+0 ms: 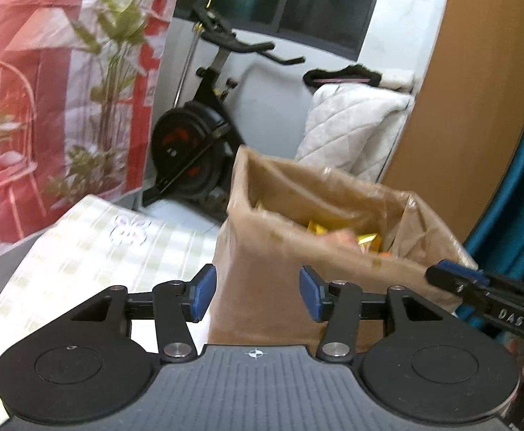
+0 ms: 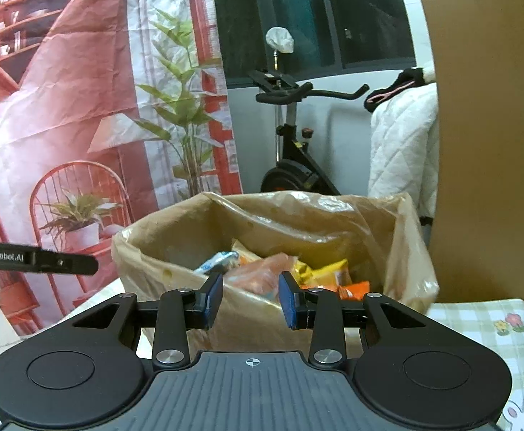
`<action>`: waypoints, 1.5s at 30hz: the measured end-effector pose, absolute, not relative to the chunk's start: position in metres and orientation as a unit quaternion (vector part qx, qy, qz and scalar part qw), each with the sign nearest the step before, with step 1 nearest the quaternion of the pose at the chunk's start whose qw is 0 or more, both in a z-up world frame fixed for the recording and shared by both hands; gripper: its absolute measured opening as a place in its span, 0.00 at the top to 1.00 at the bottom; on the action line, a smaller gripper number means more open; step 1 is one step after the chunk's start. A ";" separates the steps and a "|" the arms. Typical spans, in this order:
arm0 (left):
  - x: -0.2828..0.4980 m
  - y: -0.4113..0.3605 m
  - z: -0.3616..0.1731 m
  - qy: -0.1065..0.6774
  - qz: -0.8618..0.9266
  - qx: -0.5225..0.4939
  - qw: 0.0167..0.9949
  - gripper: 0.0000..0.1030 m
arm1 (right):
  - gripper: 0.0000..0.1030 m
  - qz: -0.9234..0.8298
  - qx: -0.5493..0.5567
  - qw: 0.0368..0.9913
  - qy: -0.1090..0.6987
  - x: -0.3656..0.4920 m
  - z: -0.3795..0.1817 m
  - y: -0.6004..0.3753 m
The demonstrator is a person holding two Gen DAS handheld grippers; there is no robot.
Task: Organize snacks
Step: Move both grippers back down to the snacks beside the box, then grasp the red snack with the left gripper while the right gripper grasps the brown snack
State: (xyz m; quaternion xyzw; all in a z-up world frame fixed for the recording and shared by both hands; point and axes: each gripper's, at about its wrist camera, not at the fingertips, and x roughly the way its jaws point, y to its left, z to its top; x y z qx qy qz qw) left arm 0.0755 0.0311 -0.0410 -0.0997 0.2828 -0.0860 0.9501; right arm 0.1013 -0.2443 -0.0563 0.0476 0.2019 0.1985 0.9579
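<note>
A brown bag lined with clear plastic stands open on a checked tablecloth. It holds several snack packets: a pale orange one, yellow ones, a blue-white one. My right gripper is open and empty just above the bag's near rim. In the left wrist view the bag fills the middle, with yellow packets inside. My left gripper is open and empty in front of the bag's side. The right gripper's finger reaches in from the right.
An exercise bike stands behind the table. A printed red backdrop hangs at the left. A white quilted cover lies on furniture beside a brown panel. The left gripper's finger shows at the left edge.
</note>
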 end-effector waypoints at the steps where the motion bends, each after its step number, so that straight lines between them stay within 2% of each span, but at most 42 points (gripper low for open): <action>1: 0.075 0.032 -0.043 0.287 -0.084 -0.099 0.949 0.48 | 0.68 0.197 0.045 0.958 0.201 0.099 -0.057 -0.245; 14: 0.064 0.040 -0.073 0.328 -0.073 -0.088 0.938 0.48 | 0.68 0.189 0.032 0.961 0.199 0.064 -0.068 -0.254; 30: 0.036 0.056 -0.156 0.455 -0.050 -0.110 0.882 0.48 | 0.68 0.157 0.051 0.944 0.284 0.043 -0.146 -0.271; 33: 0.030 0.054 -0.170 0.475 -0.042 -0.127 0.870 0.45 | 0.68 0.163 0.048 0.942 0.288 0.042 -0.151 -0.269; 38: 0.024 0.042 -0.181 0.477 -0.025 -0.116 0.871 0.32 | 0.68 0.168 0.055 0.940 0.293 0.043 -0.158 -0.272; 45: 0.036 0.024 -0.189 0.477 0.002 -0.092 0.874 0.30 | 0.68 0.164 0.067 0.937 0.302 0.042 -0.167 -0.278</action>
